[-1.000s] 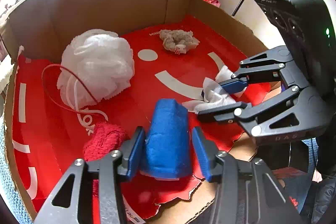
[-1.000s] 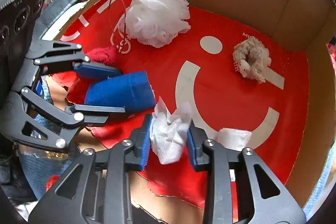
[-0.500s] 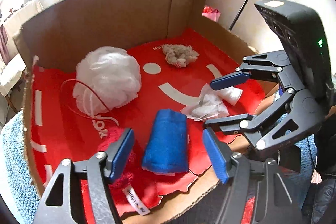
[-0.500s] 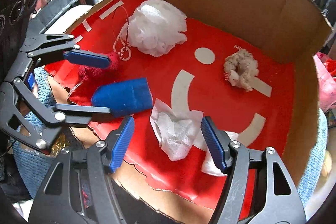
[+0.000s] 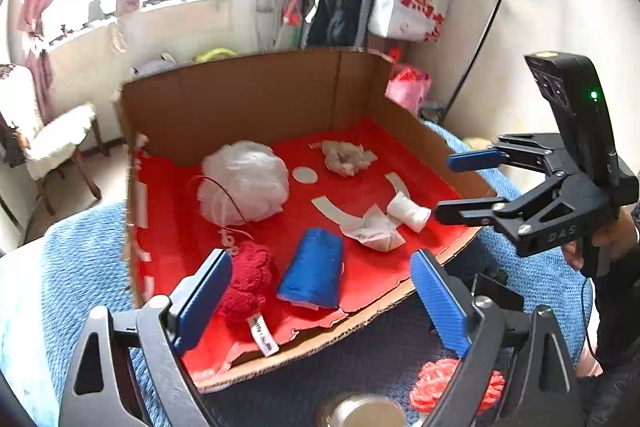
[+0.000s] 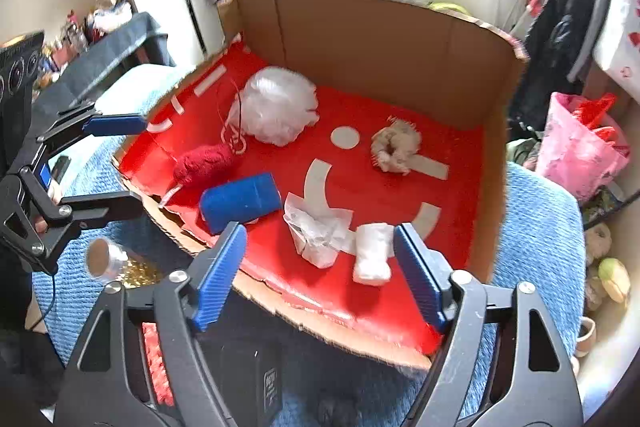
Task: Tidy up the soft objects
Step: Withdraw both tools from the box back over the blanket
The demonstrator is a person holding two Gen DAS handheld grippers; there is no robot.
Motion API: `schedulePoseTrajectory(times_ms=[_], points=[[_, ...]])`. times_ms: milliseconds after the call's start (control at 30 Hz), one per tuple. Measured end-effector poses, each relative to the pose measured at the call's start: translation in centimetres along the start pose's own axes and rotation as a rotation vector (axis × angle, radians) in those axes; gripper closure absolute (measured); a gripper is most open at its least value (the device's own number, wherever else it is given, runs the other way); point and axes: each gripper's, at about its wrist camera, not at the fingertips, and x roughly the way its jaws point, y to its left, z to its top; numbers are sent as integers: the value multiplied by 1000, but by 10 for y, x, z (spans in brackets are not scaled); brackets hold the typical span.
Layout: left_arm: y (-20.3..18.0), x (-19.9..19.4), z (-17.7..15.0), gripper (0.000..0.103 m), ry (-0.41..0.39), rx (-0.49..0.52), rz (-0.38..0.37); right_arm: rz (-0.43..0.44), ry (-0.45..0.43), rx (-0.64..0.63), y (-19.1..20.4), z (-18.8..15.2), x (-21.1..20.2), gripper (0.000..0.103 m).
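Since 1.0 s ago both grippers have let go and pulled back from the cardboard box [image 5: 256, 95]. The left gripper [image 5: 320, 301], which was clamped on the blue folded cloth [image 5: 314, 273], now hangs above the box's torn front edge with jaws spread wide and nothing between them. The right gripper [image 6: 320, 263], which had pinched the crumpled white tissue [image 6: 316, 231], is likewise wide open and empty, touching nothing.

Blue cloth lies flat on the red liner near the front edge, just beside the red knitted piece [image 5: 248, 281] with its white label. Tissue rests to the right of the cloth, touching a rolled white cloth [image 6: 374, 253]. Further back: white mesh bath pouf [image 5: 244, 181] with a red cord, and a beige fuzzy scrunchie [image 5: 346, 157] near the rear wall, well apart from the rest.

Box sits on a blue knitted blanket [image 6: 536, 227]. In front of the box, low: a metal cylinder [image 6: 102, 259] and something pink-red and frilly [image 5: 444, 383], blurred. Clothes rack with dark garments behind.
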Motion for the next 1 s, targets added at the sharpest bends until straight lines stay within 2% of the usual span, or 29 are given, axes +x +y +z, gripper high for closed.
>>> schedulePoseTrajectory(times_ms=[133, 367, 433, 633, 767, 1000], points=[[-8, -26, -7, 6, -56, -26, 27, -20, -58, 33, -3, -10, -29, 24], [-19, -74, -30, 0, -152, -70, 94, -86, -156, 80, 2, -34, -72, 15], [-26, -90, -41, 0, -187, -72, 116, -121, -191, 99, 4, -46, -86, 12], [-44, -125, -75, 0, -269, -95, 162, -174, -290, 162, 9, -92, -126, 11], [-56, -139, -98, 0, -300, -125, 160, -208, -333, 185, 20, -121, -144, 7], [-79, -137, -139, 0, -303, -131, 198, -248, -390, 213, 46, -173, -157, 6]])
